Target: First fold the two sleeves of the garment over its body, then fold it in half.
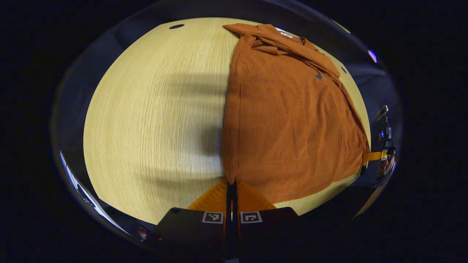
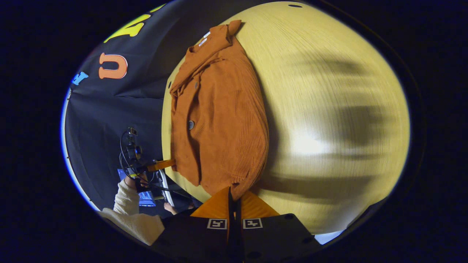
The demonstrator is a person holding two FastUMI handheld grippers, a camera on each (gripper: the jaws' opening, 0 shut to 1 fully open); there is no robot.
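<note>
A rust-orange corduroy garment [image 1: 292, 120] [image 2: 219, 120] lies flat on the wooden table [image 1: 153, 120] [image 2: 329, 91], its sleeves folded in over the body and its collar [image 1: 281, 34] at the far end. In the left gripper view, my left gripper [image 1: 231, 182] is shut on the near hem corner. My right gripper [image 1: 367, 157] pinches the other hem corner at the table's right edge. The right gripper view has my right gripper [image 2: 234, 191] shut on its hem corner, and the left gripper [image 2: 171, 163] holds the opposite corner.
The garment lies close to one table edge, with bare wood on its other side. A small dark hole [image 1: 176, 26] [image 2: 294, 5] sits near the table's far edge. A person's cream sleeve [image 2: 126, 201] is beside the table, in front of the black booth wall.
</note>
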